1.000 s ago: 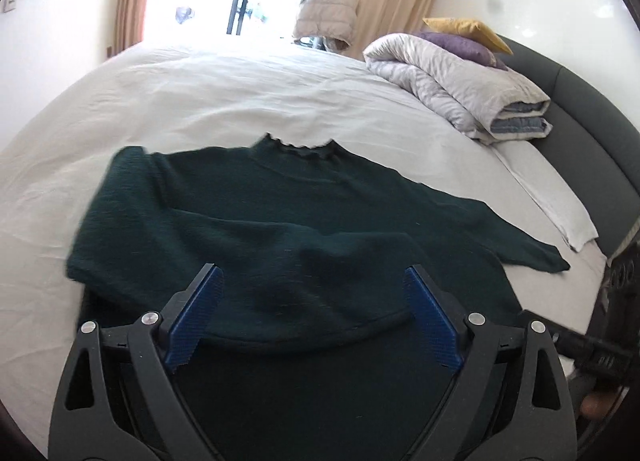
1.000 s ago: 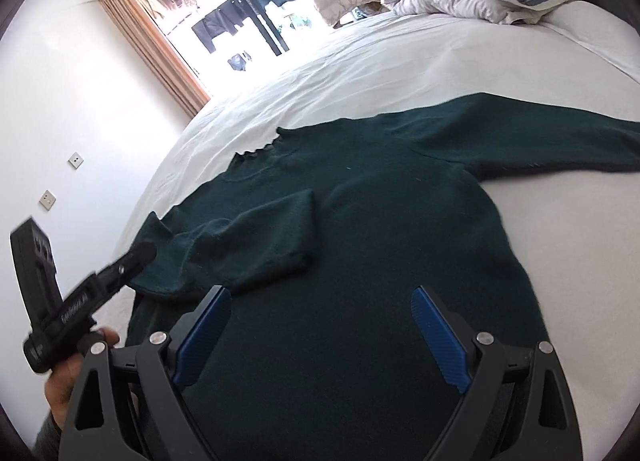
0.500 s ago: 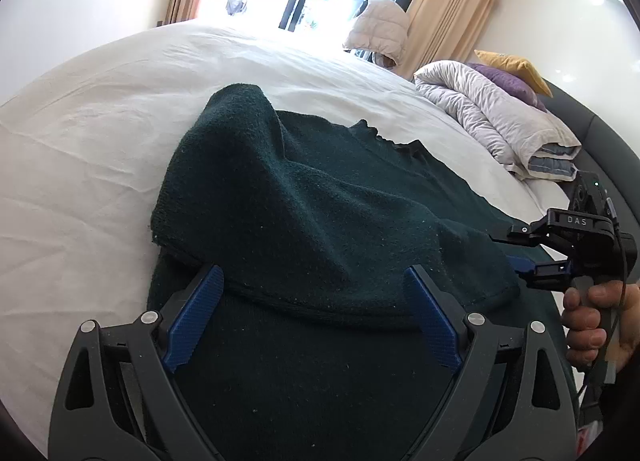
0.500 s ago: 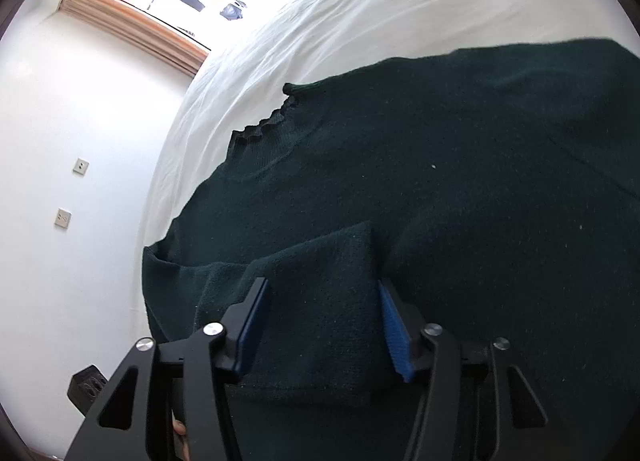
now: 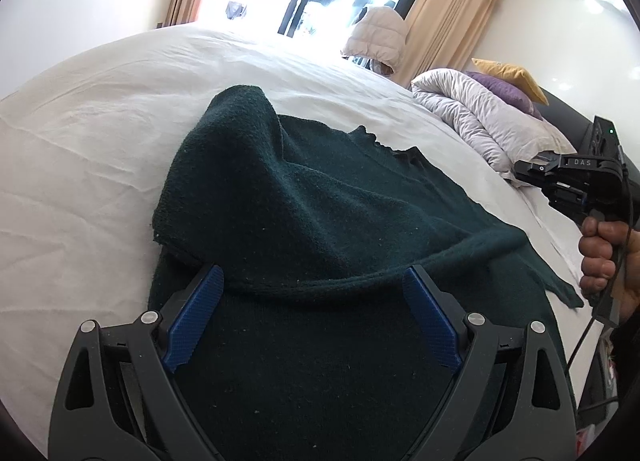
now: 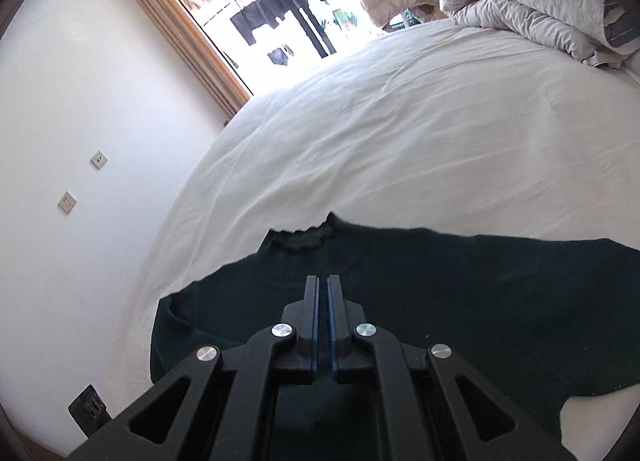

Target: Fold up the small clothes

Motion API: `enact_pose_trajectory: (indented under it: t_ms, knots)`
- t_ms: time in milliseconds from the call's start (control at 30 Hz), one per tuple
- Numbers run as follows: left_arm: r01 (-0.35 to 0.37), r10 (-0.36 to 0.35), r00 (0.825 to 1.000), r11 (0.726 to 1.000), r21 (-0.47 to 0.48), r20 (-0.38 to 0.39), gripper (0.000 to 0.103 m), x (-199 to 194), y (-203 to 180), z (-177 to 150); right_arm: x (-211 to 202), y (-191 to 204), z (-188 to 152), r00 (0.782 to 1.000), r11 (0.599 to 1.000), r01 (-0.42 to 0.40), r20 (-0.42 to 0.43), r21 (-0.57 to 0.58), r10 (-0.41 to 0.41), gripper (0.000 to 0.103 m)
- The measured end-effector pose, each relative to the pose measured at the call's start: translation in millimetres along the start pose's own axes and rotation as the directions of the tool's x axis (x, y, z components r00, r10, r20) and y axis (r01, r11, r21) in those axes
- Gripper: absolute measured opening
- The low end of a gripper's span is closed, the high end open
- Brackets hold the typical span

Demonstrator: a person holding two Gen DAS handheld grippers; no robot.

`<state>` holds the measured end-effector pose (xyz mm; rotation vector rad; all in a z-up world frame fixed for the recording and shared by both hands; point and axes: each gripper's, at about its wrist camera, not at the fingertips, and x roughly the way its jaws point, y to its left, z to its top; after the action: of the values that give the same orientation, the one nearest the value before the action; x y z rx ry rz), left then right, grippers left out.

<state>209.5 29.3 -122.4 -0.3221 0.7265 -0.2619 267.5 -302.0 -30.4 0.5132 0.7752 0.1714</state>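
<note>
A dark green knit sweater [image 5: 320, 221] lies on the white bed, one sleeve folded over its body with the cuff edge [image 5: 320, 285] near me. My left gripper [image 5: 312, 317] is open, low over the sweater, its blue pads either side of the folded cuff. In the right wrist view the sweater [image 6: 460, 293] lies with its frilled collar [image 6: 304, 237] ahead. My right gripper [image 6: 322, 293] is shut, jaws together over the sweater; whether cloth is pinched cannot be told. The right gripper also shows in the left wrist view [image 5: 560, 181], held in a hand.
The white bed sheet [image 5: 100, 141] spreads all around. A rolled grey duvet [image 5: 480, 117] with purple and yellow pillows lies at the headboard side. A beige jacket [image 5: 376, 37] hangs by the bright window. A wall with sockets [image 6: 68, 201] stands left of the bed.
My right gripper has shut from half open and its view has swung toward the collar. My left gripper has stayed open over the folded sleeve, barely moving.
</note>
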Motion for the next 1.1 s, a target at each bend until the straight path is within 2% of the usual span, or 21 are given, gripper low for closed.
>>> enact_pose_trajectory:
  t_ms: [67,100,167,233,300,367,433,500,567,600,633,667,700,800,933,1033,1100]
  knots:
    - [0.012,-0.012,1.000,1.000,-0.009,0.006,0.092,-1,2,0,5,-31,-9,0.999,0.995,0.046,-0.027,0.087,-0.044,0.005]
    - [0.015,-0.015,1.000,1.000,-0.013,0.008,0.092,-2,2,-1,11,-40,-16,0.996,0.993,0.055,-0.069,0.105,-0.048,0.005]
    - [0.010,-0.010,1.000,1.000,-0.009,0.008,0.092,-2,1,-1,24,-44,-30,0.984,0.993,0.027,-0.176,0.117,-0.007,0.009]
    - [0.005,-0.004,1.000,1.000,-0.004,0.009,0.092,-2,0,-1,31,-36,-41,0.974,0.996,0.005,-0.228,0.092,0.017,0.050]
    - [0.008,-0.008,1.000,1.000,-0.006,0.011,0.092,-3,0,-1,37,-31,-48,0.963,0.996,-0.015,-0.267,0.091,0.039,0.055]
    - [0.013,-0.013,1.000,1.000,-0.010,0.013,0.092,-3,1,0,48,-31,-56,0.940,0.990,-0.014,-0.336,0.141,0.061,0.055]
    - [0.016,-0.016,1.000,1.000,-0.010,0.020,0.092,-5,1,0,49,-23,-63,0.935,0.991,-0.034,-0.346,0.128,0.077,0.055]
    - [0.025,-0.024,0.999,1.000,-0.018,0.026,0.092,-6,3,0,53,-13,-71,0.921,0.993,-0.049,-0.381,0.104,0.085,0.055]
    - [0.033,-0.033,0.999,0.999,-0.026,0.033,0.092,-7,4,0,59,-6,-73,0.918,0.997,-0.035,-0.392,0.068,0.059,0.055]
    - [0.036,-0.035,0.999,0.999,-0.029,0.036,0.092,-7,5,0,62,-6,-71,0.920,0.997,-0.040,-0.386,0.070,0.064,0.051]
    - [0.038,-0.036,0.999,0.999,-0.031,0.040,0.092,-8,6,0,66,-9,-68,0.918,0.995,-0.042,-0.388,0.092,0.075,0.033]
    - [0.040,-0.038,0.998,0.999,-0.036,0.046,0.092,-9,7,0,72,-6,-65,0.919,0.994,-0.032,-0.389,0.100,0.068,0.021]
    - [0.043,-0.041,0.998,0.998,-0.040,0.052,0.092,-10,8,1,74,-5,-63,0.922,0.995,-0.022,-0.383,0.098,0.058,0.014]
    - [0.051,-0.047,0.997,0.997,-0.064,0.064,0.092,-12,12,1,68,12,-52,0.944,1.000,-0.003,-0.329,0.006,0.005,0.012]
    - [0.056,-0.050,0.996,0.995,-0.078,0.070,0.092,-13,16,0,43,45,-24,0.985,0.995,-0.037,-0.169,-0.098,0.020,0.011]
    - [0.053,-0.048,0.996,0.996,-0.077,0.070,0.092,-13,16,0,22,48,-6,0.995,0.989,-0.082,-0.073,-0.125,0.073,0.011]
    - [0.051,-0.046,0.997,0.996,-0.077,0.068,0.092,-13,16,-1,24,34,-4,0.998,0.991,-0.044,-0.059,-0.129,0.036,0.011]
